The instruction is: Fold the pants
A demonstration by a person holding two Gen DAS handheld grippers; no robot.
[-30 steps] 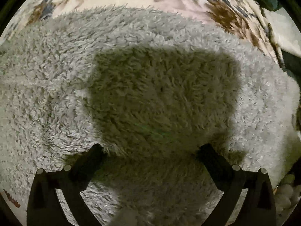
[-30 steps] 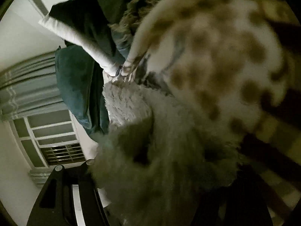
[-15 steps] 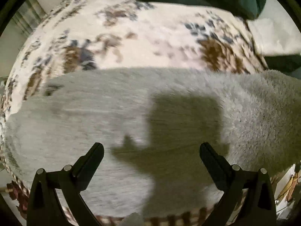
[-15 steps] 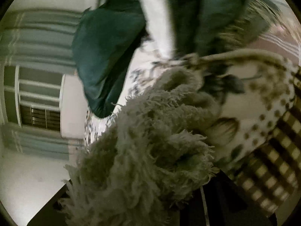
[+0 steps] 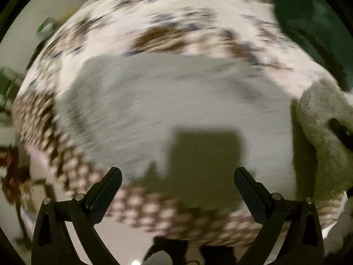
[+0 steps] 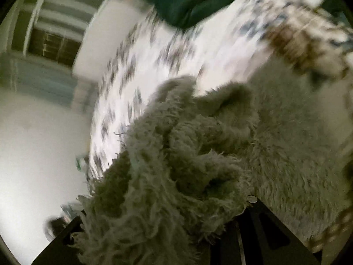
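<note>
My right gripper is clamped on a bunched end of the fluffy grey pants, lifting it off the bed so it can be carried over as a fold. The rest lies flat across the floral bedspread, reaching the bed's near edge. My left gripper hovers wide apart above, holding nothing.

Left gripper: fingers spread wide, holding nothing.
Right gripper: clamped on a bunch of fleece pants.
</note>
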